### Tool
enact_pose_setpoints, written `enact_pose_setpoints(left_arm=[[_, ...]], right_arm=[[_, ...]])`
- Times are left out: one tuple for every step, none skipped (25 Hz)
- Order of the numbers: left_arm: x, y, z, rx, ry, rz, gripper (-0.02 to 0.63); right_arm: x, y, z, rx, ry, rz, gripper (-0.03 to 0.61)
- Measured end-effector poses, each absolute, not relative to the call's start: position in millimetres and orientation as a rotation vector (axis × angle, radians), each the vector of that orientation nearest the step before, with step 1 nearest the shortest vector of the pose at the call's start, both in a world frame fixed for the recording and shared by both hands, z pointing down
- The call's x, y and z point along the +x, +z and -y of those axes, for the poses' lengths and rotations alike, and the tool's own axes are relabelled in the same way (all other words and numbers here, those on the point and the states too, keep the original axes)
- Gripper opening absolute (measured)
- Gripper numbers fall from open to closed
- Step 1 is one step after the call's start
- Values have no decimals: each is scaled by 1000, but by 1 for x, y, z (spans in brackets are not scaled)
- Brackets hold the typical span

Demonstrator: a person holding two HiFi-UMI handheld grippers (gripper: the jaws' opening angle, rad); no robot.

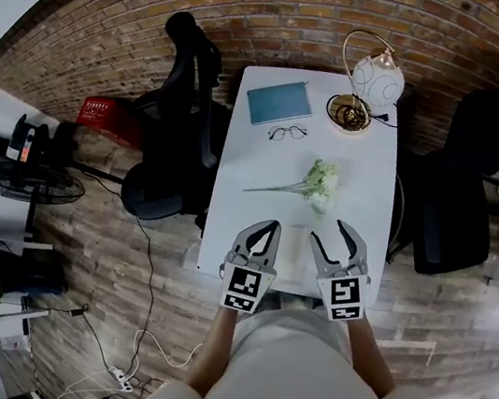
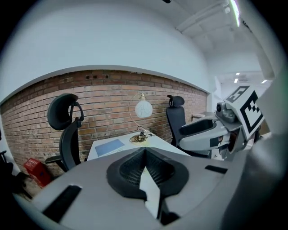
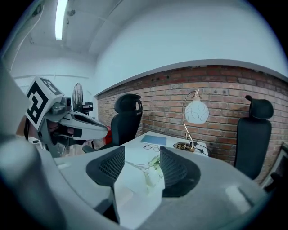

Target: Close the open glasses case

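A flat teal-blue rectangular item [image 1: 280,102] lies at the far end of the white table [image 1: 232,191]; I cannot tell whether it is the glasses case. A thin-framed pair of glasses [image 1: 287,133] lies just in front of it, apart from it. Both grippers hover over the near table edge, far from these. My left gripper [image 1: 273,225] has its tips touching, with nothing between them. My right gripper [image 1: 328,231] stands open and empty. The right gripper view shows the blue item [image 3: 154,139] and the glasses [image 3: 148,148] beyond the jaws.
A sprig of white flowers [image 1: 314,184] lies mid-table, ahead of the right gripper. A globe lamp on a gold base [image 1: 369,81] stands at the far right corner. Black office chairs flank the table on the left [image 1: 183,116] and right [image 1: 472,174]. A brick wall is behind.
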State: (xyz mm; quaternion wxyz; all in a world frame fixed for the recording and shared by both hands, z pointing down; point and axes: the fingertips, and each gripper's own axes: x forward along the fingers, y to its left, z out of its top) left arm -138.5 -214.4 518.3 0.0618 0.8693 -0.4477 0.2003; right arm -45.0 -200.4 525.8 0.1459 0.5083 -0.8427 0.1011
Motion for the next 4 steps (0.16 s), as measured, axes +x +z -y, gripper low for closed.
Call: enact_pose_setpoints(left_arm=[[-143, 513, 218, 2651, 591, 1340, 3], [-147, 508, 221, 2672, 577, 1324, 3], [-152, 504, 223, 2693, 563, 1306, 3], [-156, 500, 225, 2713, 548, 1288, 3]], right_arm=[[-50, 521, 204, 1491, 282, 2421, 244], [-56, 516, 208, 1515, 273, 2416, 244], [-63, 511, 211, 1538, 264, 2412, 244], [-70, 506, 214, 1560, 255, 2409, 244]])
